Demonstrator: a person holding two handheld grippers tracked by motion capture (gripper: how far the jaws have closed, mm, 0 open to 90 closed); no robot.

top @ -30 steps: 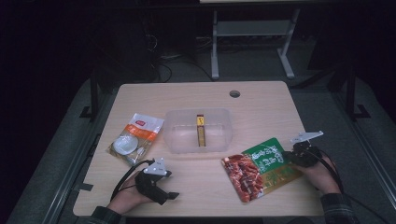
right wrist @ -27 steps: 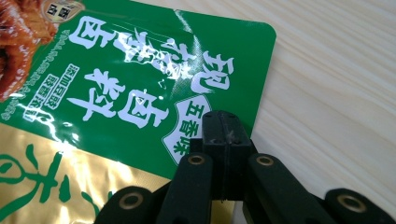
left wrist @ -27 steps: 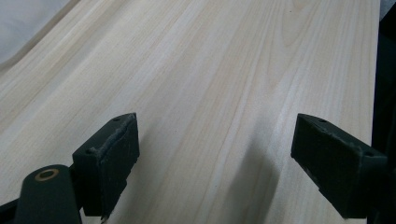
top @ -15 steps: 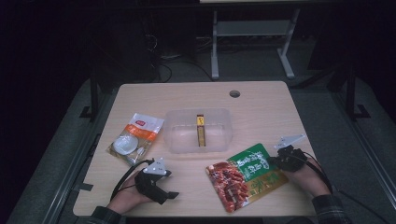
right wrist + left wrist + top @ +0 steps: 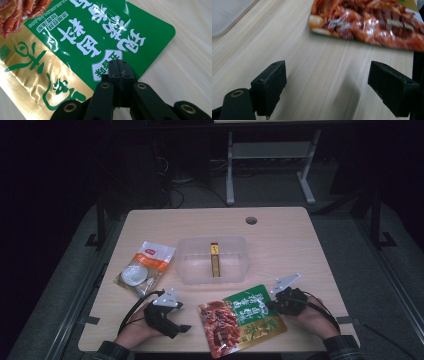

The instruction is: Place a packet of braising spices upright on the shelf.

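Counter: pale wooden counter [image 5: 300, 250] with a small round hole near its far edge.
White and orange packet: flat see-through packet with an orange and white label [image 5: 146, 269], lying at the left of the counter, well apart from both tools.
Left tool: black two-jaw tool [image 5: 176, 327] in the person's left hand, low at the near left edge of the counter; in the left gripper view [image 5: 327, 87] its jaws stand wide apart with bare wood between them, and the red end of the snack pouch lies just ahead, not touched.
Clear box: shallow clear plastic box [image 5: 187, 270] at the middle of the counter, with a slim yellow and red stick-shaped pack [image 5: 214, 260] lying inside it.
Snack pouch: glossy green, gold and red foil pouch with white lettering [image 5: 242, 320], flat on the counter's near edge, in front of the clear box and between the two tools.
Right tool: black two-jaw tool [image 5: 272, 306] in the person's right hand; in the right gripper view [image 5: 119, 67] its jaws are pressed together, pinching the pouch's green edge [image 5: 105, 32].
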